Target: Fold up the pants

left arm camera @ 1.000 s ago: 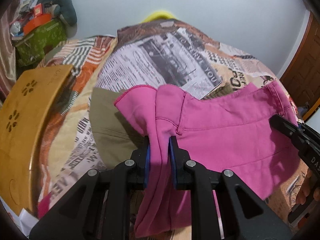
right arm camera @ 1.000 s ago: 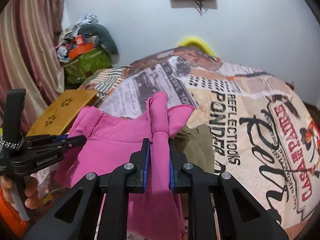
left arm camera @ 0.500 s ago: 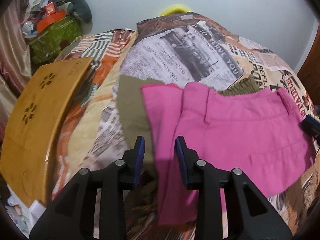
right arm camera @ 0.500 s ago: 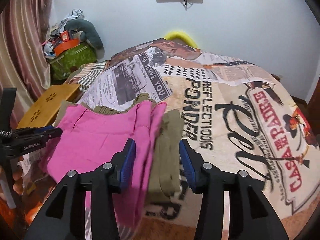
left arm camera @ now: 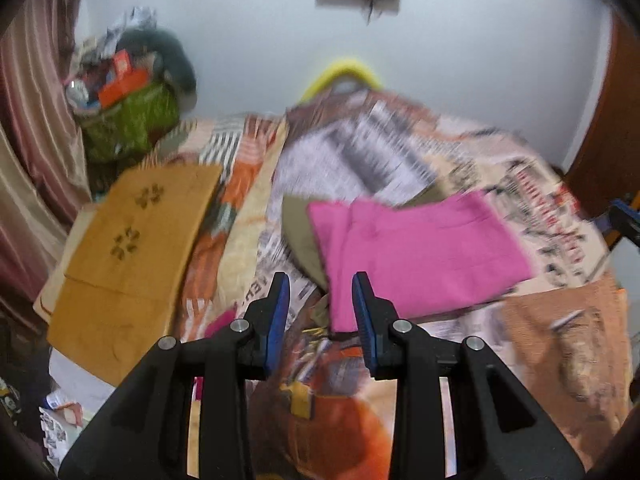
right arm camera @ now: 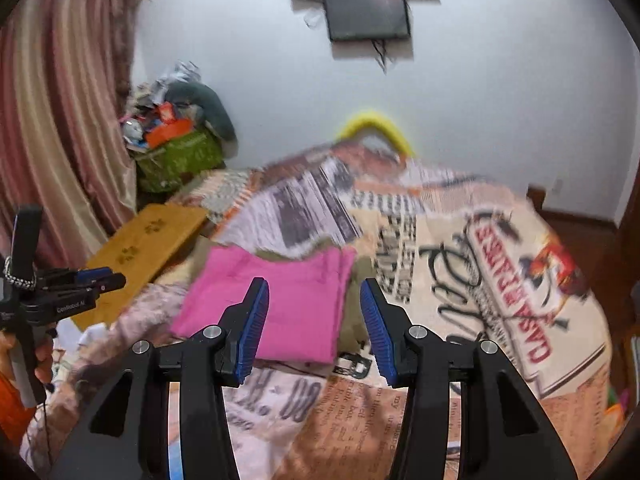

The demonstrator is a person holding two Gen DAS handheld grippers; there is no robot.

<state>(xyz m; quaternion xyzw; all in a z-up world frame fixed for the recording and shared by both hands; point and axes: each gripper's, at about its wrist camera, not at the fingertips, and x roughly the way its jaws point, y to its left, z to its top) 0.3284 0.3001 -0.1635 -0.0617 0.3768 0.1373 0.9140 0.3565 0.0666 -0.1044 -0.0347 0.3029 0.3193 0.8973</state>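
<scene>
- Left gripper, bottom centre: jaws spread, nothing between them.
- Right gripper, bottom centre: likewise spread and empty.
- One pair of pink pants, mid-frame right of centre, lies folded flat on the printed bedspread, overlapping one olive garment.
- Judged soft, light and limp; best pinched at a corner or the folded edge.
- One wooden lap tray, left.

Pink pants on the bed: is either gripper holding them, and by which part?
Neither. The left gripper and right gripper both stand open and empty; the folded pink fabric pants lie free on the printed bedspread.
</scene>
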